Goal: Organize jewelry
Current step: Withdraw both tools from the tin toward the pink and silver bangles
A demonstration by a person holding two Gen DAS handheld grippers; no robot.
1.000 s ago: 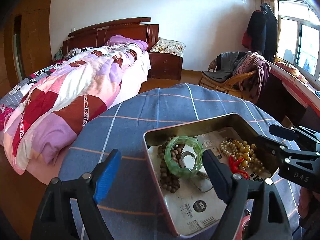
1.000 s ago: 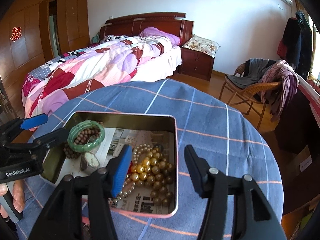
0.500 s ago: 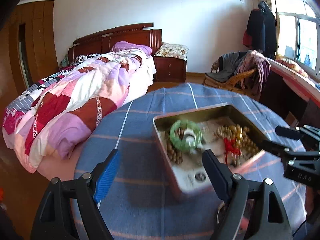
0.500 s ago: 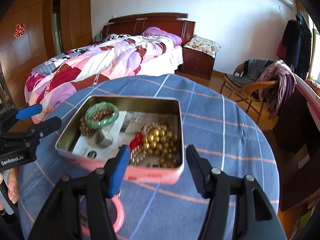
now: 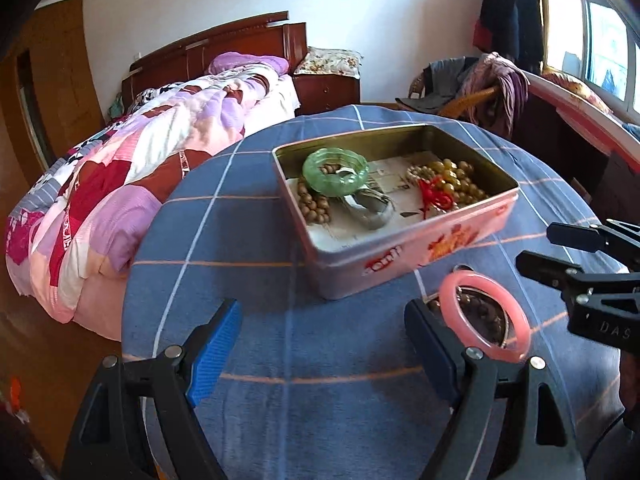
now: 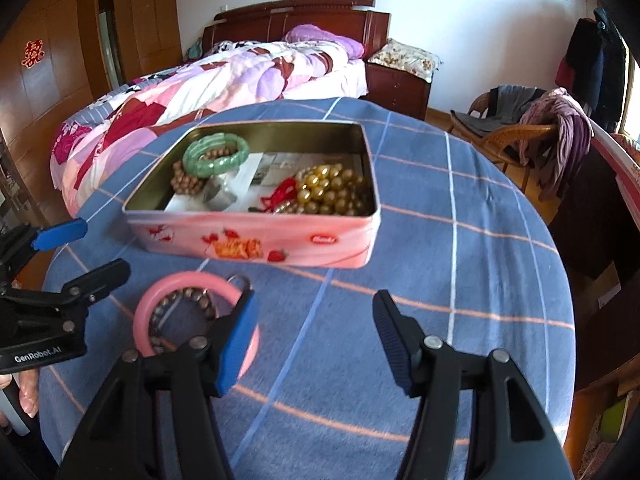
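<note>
A pink tin box [image 5: 400, 256] [image 6: 256, 240] stands on the blue checked table [image 5: 256, 240]. It holds a green bangle [image 5: 335, 170] [image 6: 216, 156], brown wooden beads [image 5: 314, 206], a silver piece [image 5: 372, 206], golden beads [image 5: 452, 178] [image 6: 332, 192] and a red knot [image 5: 438, 198]. A pink bangle [image 5: 486, 314] [image 6: 160, 292] lies on the table in front of the tin, with dark beads [image 6: 180, 300] inside it. My left gripper [image 5: 320, 344] is open and empty, left of the pink bangle. My right gripper [image 6: 314, 336] is open and empty, right of it.
A bed with a patchwork quilt [image 5: 140, 168] stands beyond the table's left edge. A wicker chair with clothes [image 6: 528, 128] is at the back right. A nightstand [image 6: 400, 84] stands by the bed. A dark desk [image 5: 580, 152] runs along the right.
Both grippers have pulled back from above the tin toward the table's near side. The pink bangle and dark beads in front of the tin have come into view.
</note>
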